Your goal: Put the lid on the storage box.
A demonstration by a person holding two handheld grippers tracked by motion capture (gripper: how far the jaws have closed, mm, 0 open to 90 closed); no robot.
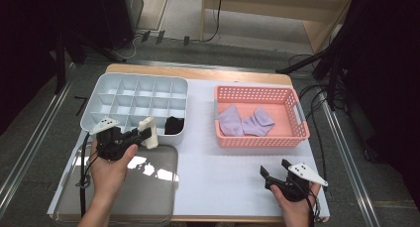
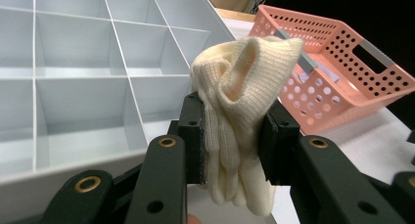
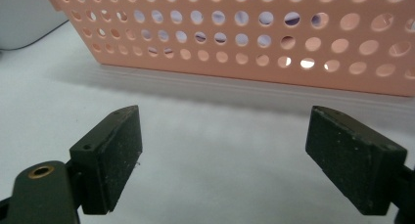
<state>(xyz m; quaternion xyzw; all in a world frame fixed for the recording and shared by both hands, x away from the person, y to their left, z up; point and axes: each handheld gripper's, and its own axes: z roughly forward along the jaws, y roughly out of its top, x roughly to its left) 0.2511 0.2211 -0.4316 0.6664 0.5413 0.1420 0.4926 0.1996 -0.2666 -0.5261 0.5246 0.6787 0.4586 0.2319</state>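
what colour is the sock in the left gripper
Cream, a ribbed knit sock; clearest in the left gripper view.

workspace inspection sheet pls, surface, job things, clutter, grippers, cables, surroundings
surface: white table top, wooden far edge
job's things: cream sock; grey divided tray, black sock in its near right cell; pink basket with two lilac socks
clutter: clear lid at the near left
grippers: left gripper shut on cream sock by the tray's near rim; right gripper open, empty
cables: black cables right of table
surroundings: grey floor, dark stands
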